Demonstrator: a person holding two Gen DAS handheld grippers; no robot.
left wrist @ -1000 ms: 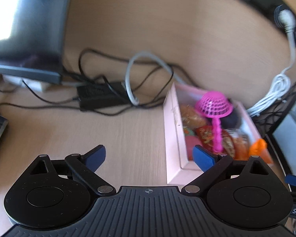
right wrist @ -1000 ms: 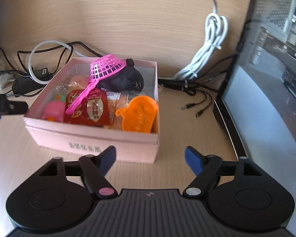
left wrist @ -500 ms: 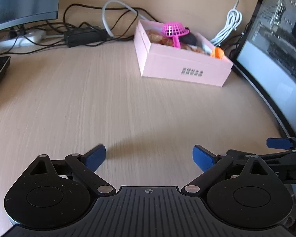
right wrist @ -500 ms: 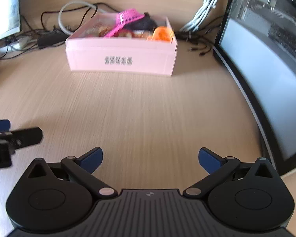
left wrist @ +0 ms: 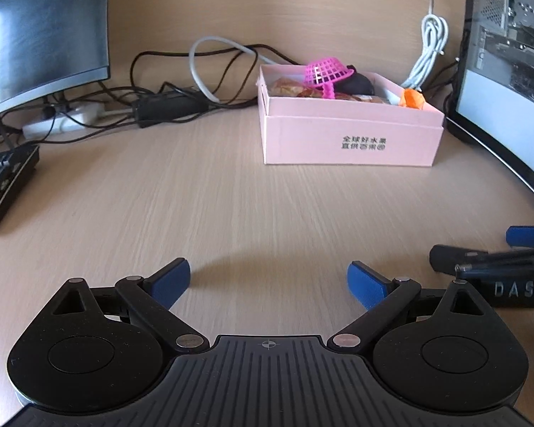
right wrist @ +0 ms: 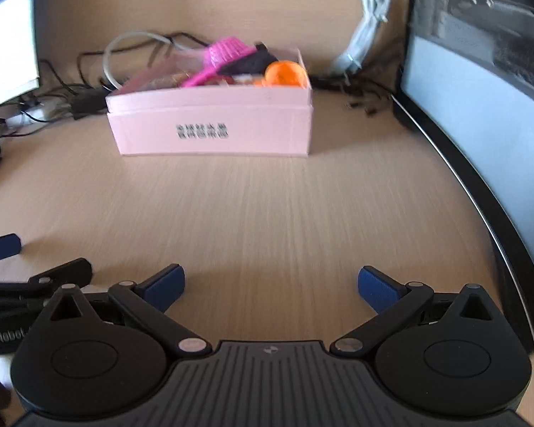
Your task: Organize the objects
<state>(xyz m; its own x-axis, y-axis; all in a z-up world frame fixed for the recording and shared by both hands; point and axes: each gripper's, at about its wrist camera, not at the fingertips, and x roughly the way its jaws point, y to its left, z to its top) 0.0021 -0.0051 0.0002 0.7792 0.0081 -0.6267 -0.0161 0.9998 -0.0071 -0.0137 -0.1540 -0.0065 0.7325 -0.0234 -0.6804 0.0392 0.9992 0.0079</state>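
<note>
Pink box (left wrist: 350, 138) on desk (left wrist: 231, 206), filled: pink strainer (left wrist: 325, 71), orange toy (left wrist: 411, 99). Left gripper (left wrist: 268, 281) and right gripper (right wrist: 271, 284) both spread apart, empty, well short of box.

An office desk: wood-grain desk (left wrist: 231, 195), monitors (left wrist: 35, 32), keyboard (left wrist: 3, 181), tangled cables (left wrist: 167, 103).

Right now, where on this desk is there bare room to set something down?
The wide bare wood in front of the pink box is free, bordered by the keyboard and the curved monitor. Behind the box it is crowded with tangled cables; the box itself is full.
</note>
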